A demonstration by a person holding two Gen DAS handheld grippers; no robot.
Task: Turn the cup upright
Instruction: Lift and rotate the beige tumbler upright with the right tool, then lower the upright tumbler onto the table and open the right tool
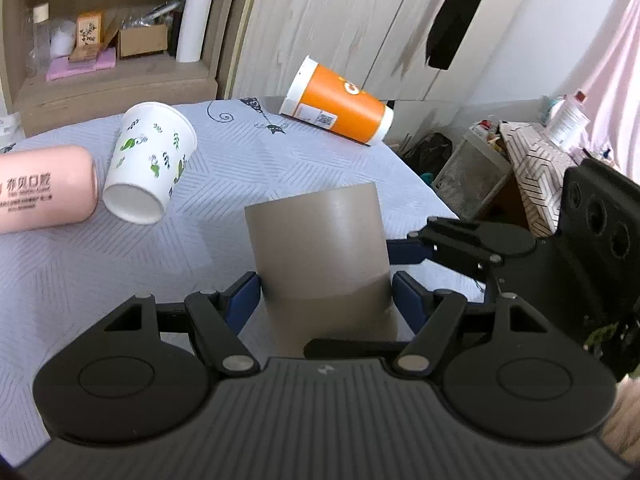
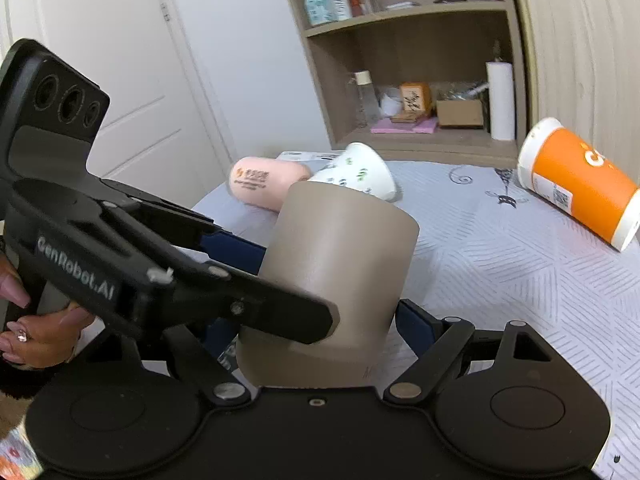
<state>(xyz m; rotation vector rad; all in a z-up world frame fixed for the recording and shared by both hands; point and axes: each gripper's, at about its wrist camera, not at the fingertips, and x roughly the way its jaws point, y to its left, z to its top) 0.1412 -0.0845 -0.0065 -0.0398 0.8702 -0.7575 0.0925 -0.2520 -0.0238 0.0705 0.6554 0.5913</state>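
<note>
Cups ring the taupe cup — orange cup, leafy cup, pink cup

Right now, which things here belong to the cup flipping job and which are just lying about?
In the job: taupe cup, left gripper, right gripper, both gripping it.

Lying about: leaf-print paper cup, orange paper cup, pink case, all on their sides.

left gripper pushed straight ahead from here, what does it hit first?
The taupe cup, already between the left gripper fingers. Behind it only tablecloth shows, though depth is unclear.
</note>
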